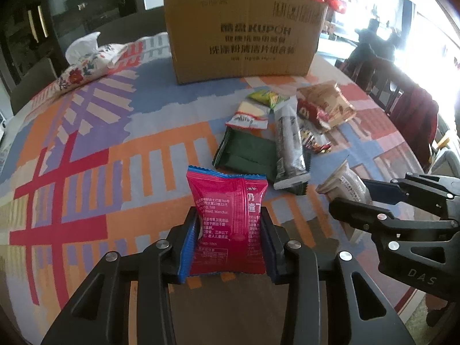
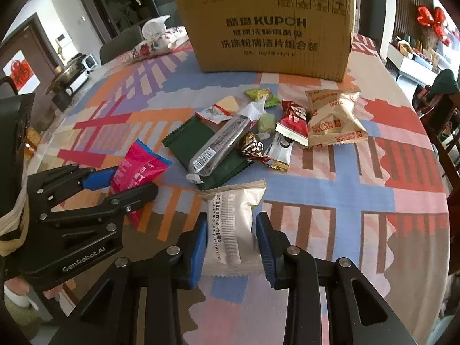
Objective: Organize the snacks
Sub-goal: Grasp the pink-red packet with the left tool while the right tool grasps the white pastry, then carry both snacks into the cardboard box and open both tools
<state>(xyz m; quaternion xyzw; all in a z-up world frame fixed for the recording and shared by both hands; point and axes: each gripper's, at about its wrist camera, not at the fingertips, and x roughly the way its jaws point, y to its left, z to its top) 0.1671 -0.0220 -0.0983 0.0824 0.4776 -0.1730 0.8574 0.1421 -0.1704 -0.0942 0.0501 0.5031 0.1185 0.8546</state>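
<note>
Both grippers are loaded: my left gripper clamps a pink snack packet, my right gripper a white biscuit packet, both well short of the cardboard box. Most snacks, such as the fortune biscuits bag and green packet, lie unsorted before that box, so I judge the task barely begun.

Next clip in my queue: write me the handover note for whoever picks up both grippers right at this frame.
Left gripper: shut on a pink snack packet, held above the tablecloth.
Right gripper: shut on a white snack packet.
Cardboard box: upright at the far side of the table; its inside is not visible.
Loose pile in front of the box: dark green packet, long clear-wrapped bar, beige biscuit bag, red-and-white packet and a few small sweets.
Done: two packets picked up.
Left: probably put both in the box, then clear the pile.
</note>
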